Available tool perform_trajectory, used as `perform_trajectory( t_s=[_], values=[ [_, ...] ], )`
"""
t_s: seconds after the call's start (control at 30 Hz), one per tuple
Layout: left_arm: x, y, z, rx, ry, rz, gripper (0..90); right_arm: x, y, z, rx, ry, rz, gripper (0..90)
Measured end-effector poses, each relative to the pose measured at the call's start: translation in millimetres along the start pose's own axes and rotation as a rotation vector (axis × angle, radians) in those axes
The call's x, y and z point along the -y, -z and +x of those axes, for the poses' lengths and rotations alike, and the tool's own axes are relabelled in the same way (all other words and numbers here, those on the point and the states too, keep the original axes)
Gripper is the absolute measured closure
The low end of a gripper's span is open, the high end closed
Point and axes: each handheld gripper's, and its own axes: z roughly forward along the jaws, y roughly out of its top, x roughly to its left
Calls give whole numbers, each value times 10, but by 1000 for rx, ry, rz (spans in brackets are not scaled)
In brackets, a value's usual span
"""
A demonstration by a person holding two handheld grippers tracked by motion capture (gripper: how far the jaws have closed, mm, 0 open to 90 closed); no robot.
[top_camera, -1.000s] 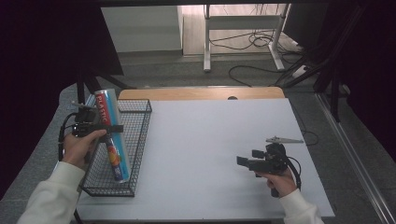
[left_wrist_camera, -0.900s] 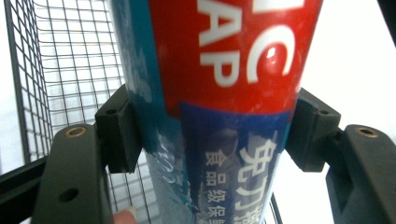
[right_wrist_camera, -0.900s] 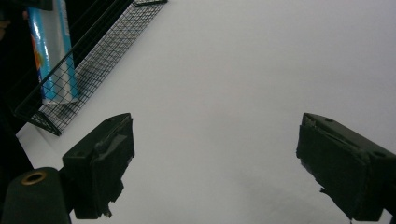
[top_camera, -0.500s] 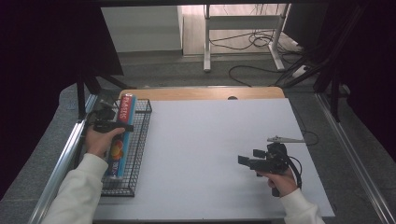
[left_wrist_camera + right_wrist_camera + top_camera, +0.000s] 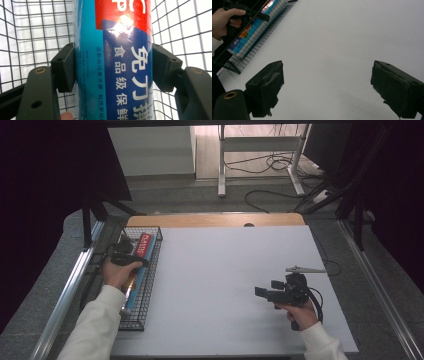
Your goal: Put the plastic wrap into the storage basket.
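The long blue and red box [image 5: 113, 62] with white Chinese print lies lengthwise inside the black wire basket [image 5: 150, 290] at the left edge of the white table [image 5: 225, 270]; its far end shows red lettering on white, its near end reaches toward the near end of the basket; the basket itself runs near to far along the table's left edge. Your left gripper [image 5: 131, 253] is over the far part of the basket and grasps the box; in the left gripper view both black pads [image 5: 63, 66] press flat against the box's two long sides, with mesh visible behind it; a fingertip shows at the bottom edge of that view. Your left hand [image 5: 119, 272] wraps the handle, your white sleeve [image 5: 95, 325] coming in from the near left.

Well apart, at the near right of the table, your right hand [image 5: 300, 312] holds the right gripper [image 5: 272, 292] low over bare tabletop, pointing left; in its own view its jaws stand wide apart with nothing between them, only white surface; the basket and box lie at the far left of that view. A small grey flat piece [image 5: 305, 269] lies on the table just beyond it; cables [image 5: 272, 165] trail across the floor past the table's far end.
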Motion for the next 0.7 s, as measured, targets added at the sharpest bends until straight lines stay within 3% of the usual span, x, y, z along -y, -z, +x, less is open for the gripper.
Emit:
perform_trajectory(
  t_s=[0.1,0.2,0.33,0.43,0.53,0.7],
  values=[
    [-6,-16,13,4,15,-1,307,3,-2,-1,1,0,3,116],
    [-29,146,-25,7,13,-75,268,3,-1,-4,1,0,2,117],
    [-13,280,-73,14,-18,-81,189,5,3,0,-1,3,-3,117],
    [45,387,-106,-21,-69,-102,163,9,16,2,-1,9,-4,116],
    [143,573,-174,-18,-143,-149,169,13,29,3,-1,21,-8,116],
    [380,940,-345,49,-270,-248,183,32,35,9,11,66,-13,116]
  ],
)
